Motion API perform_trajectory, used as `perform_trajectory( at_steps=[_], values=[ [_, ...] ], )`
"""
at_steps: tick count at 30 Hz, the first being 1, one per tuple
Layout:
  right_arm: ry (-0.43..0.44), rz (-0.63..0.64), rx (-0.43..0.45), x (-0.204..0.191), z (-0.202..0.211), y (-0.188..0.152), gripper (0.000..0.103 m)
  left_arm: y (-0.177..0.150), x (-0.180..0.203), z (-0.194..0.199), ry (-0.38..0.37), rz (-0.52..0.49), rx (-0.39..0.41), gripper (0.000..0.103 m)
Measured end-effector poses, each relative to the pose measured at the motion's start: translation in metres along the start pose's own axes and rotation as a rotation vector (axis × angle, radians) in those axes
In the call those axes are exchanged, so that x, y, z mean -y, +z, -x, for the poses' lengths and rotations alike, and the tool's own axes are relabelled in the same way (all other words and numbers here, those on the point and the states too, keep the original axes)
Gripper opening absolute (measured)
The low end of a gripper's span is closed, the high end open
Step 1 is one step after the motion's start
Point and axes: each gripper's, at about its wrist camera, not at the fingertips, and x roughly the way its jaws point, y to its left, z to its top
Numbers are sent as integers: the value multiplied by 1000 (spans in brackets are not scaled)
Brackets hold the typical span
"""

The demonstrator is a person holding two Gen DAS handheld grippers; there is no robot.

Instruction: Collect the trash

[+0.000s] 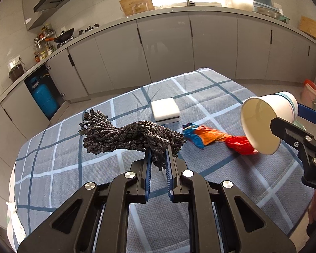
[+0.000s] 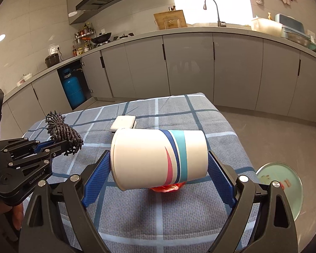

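My left gripper [image 1: 159, 151] is shut on one end of a dark knotted rope bundle [image 1: 124, 136] and holds it above the checked tablecloth [image 1: 73, 164]. It also shows in the right wrist view [image 2: 66, 147] with the bundle [image 2: 63, 132]. My right gripper [image 2: 159, 158] is shut on a white paper cup [image 2: 158, 158] with blue, teal and pink stripes, held sideways above the table, mouth to the left. The cup [image 1: 267, 122] also shows in the left wrist view. A crumpled red, orange and blue wrapper [image 1: 217, 138] lies on the cloth under the cup.
A white sponge block [image 1: 165, 110] lies further back on the table. A round pale green bin lid [image 2: 281, 186] sits low off the table's right edge. Grey kitchen cabinets [image 1: 166, 48] and a blue gas cylinder [image 1: 44, 98] stand behind.
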Motion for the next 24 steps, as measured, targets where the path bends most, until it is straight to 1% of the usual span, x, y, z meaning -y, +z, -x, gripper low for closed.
perform_trajectory(
  at_steps=[3,9,24],
  values=[
    [-14,-10,2,4,6,-5,87,2,11,2,-17,-19,5,14],
    [-48,-45,8,26,14,-9,87,8,35,6,-56,-61,21,14],
    [-155,-152,52,98,43,-17,88,30,113,17,-171,-203,89,14]
  ],
)
